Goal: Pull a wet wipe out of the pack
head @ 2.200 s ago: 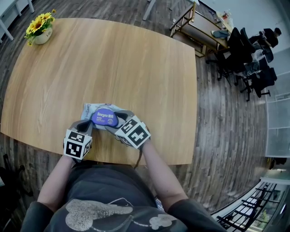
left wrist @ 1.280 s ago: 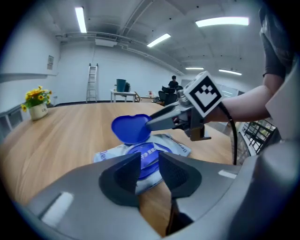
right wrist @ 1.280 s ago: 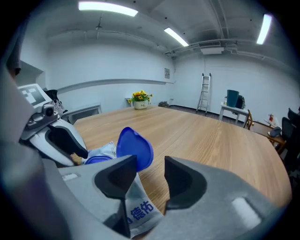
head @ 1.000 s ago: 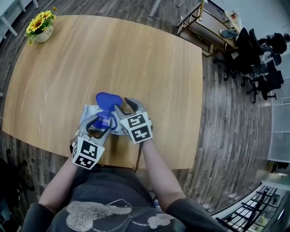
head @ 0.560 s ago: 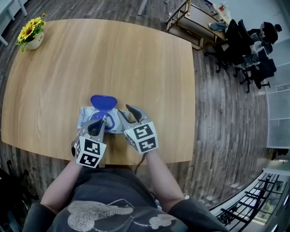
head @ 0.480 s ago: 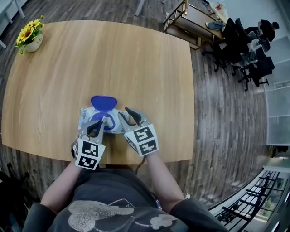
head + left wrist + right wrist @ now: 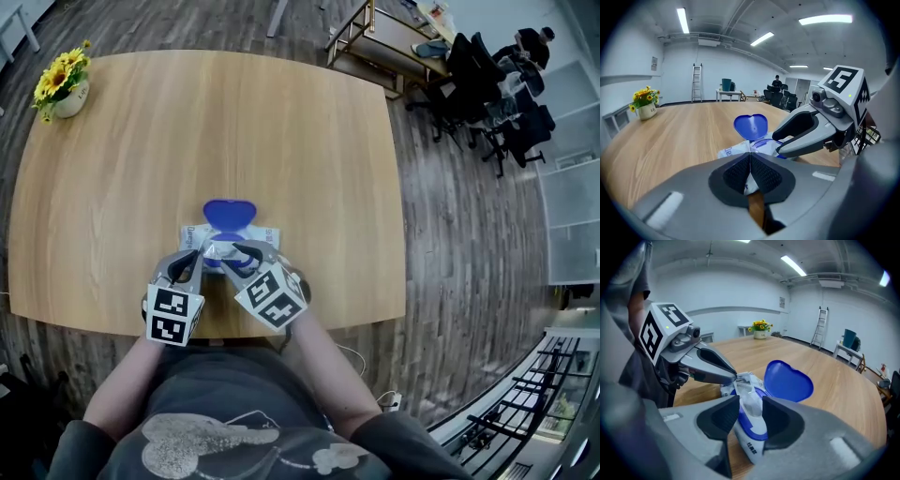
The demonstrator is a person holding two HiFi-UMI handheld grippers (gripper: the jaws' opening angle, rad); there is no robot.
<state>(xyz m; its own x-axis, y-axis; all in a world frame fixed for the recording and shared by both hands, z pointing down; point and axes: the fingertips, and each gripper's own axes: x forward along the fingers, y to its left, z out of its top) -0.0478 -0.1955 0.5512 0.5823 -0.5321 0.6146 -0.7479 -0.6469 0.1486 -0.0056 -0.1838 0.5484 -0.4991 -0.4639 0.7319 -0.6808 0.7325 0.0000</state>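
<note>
The pack (image 7: 266,232) lies flat on the desk (image 7: 234,122), close to the edge where the person stands and about midway along it, its blue lid (image 7: 787,380) flipped up. A crumpled white wipe (image 7: 743,378) sticks up from it. The left gripper (image 7: 750,154) has its fingers together, pinching that wipe at their tips. The right gripper (image 7: 751,403) has just been closing; its fingers stand apart, straddling the pack's blue collar. Flowers (image 7: 62,75) sit at the far left corner.

I can read nothing here: the print on my wet wipe pack (image 7: 749,446) is too small and blurred.
</note>
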